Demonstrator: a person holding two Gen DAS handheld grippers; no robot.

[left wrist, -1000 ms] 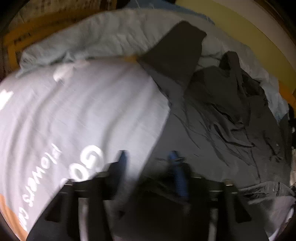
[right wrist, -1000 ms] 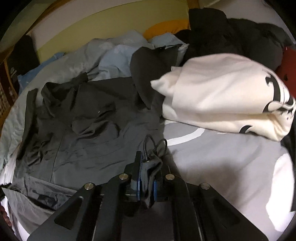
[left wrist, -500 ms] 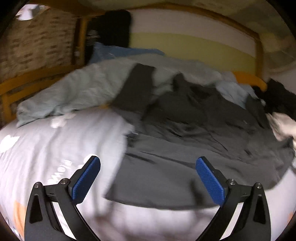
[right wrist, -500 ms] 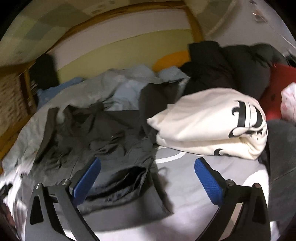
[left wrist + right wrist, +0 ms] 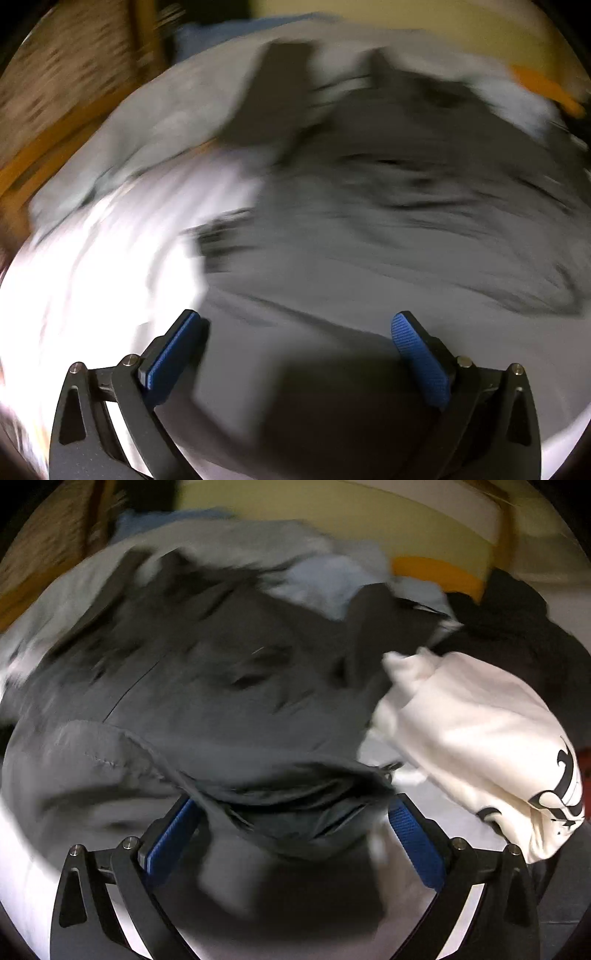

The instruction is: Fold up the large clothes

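Both views are smeared by motion blur. In the left wrist view, the pale bed sheet (image 5: 92, 280) fills the left side, and the dark grey jacket (image 5: 388, 206) spreads across the middle and right of the bed. The left tool (image 5: 295, 354) stands wide apart, its blue pads (image 5: 173, 354) gripping nothing, with the near edge of the jacket lying just ahead of and between them.

In the right wrist view, the same dark grey jacket (image 5: 207, 686) covers the left and centre, crumpled, with a folded hem bunched at its near edge. The right tool (image 5: 295, 834) is also spread wide and holds nothing; the bunched hem sits between its blue pads (image 5: 415, 840), though contact cannot be told. To the right, a cream sweatshirt (image 5: 476, 746) with black print lies beside the jacket, and dark clothes (image 5: 517, 627) are piled behind it.
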